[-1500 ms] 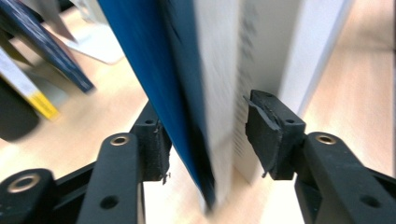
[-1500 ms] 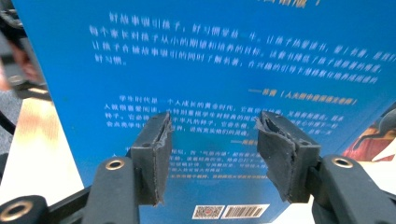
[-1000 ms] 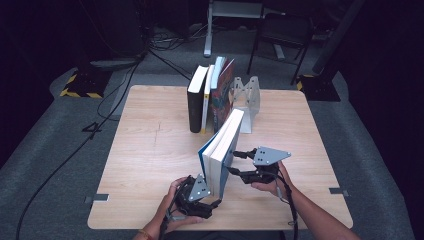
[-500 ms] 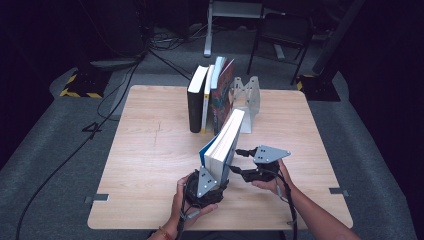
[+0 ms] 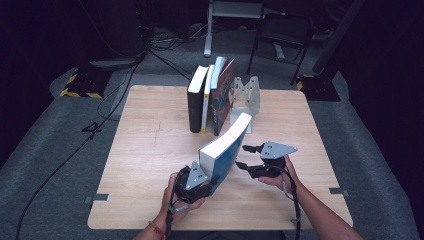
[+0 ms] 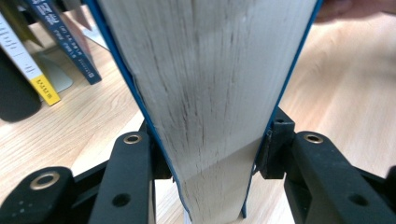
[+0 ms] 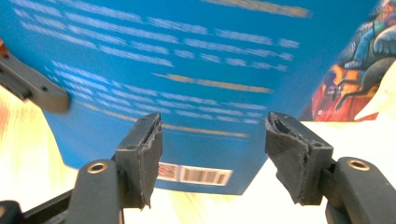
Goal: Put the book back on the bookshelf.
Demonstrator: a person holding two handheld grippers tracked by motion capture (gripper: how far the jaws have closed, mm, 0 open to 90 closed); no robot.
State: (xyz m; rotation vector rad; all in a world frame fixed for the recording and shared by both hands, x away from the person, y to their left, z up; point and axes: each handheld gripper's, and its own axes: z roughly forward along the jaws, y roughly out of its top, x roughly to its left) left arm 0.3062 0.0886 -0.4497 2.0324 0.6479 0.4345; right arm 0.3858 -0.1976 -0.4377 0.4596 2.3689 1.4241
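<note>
A thick blue-covered book (image 5: 227, 147) stands tilted on its edge near the table's front, pages facing up and left. My left gripper (image 5: 207, 182) has just been closing and now clamps the book's near lower corner; in the left gripper view both pads (image 6: 156, 154) press against the covers of the book (image 6: 205, 93). My right gripper (image 5: 245, 156) sits just right of the book, its jaws open and lately widening. In the right gripper view it (image 7: 212, 149) faces the book's back cover (image 7: 187, 70) and barcode, with nothing between the pads.
Three books (image 5: 210, 97) stand upright at the back middle of the wooden table (image 5: 150, 150), leaning on a metal bookend (image 5: 245, 95). Dark floor, cables and chair legs lie beyond the far edge.
My left gripper came up from the table's front to the book's near corner and closed on it. The right gripper's jaws spread slightly beside the book.
</note>
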